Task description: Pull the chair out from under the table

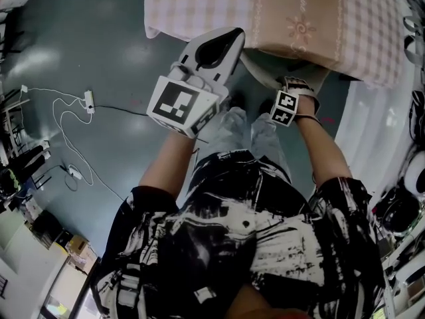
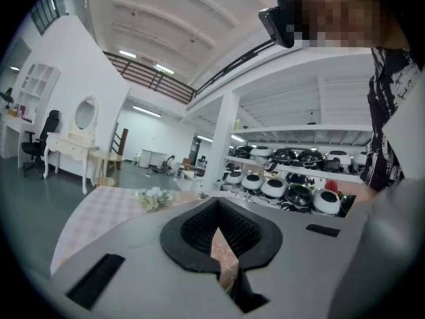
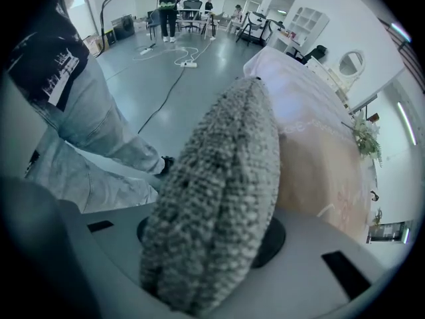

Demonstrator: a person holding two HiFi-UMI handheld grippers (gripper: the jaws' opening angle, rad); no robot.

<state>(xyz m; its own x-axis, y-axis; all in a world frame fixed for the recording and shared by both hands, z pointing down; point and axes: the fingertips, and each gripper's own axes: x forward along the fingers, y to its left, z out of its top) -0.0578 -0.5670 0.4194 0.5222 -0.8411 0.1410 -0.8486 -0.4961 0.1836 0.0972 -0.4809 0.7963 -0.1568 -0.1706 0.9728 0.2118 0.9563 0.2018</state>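
The chair shows only as a grey nubbly padded back poking out from under the table, which is draped in a pink checked cloth. My right gripper points steeply down and is shut on the top edge of that chair back; the fabric fills the space between its jaws. My left gripper is held nearly level just in front of the table's edge, to the left of the chair. Its jaws are together with nothing in them; the cloth shows through the slit.
The person's legs in jeans stand right behind the chair. A white power strip and cables lie on the grey floor at the left. A white sheet hangs at the right. Shelves of cookers stand beyond the table.
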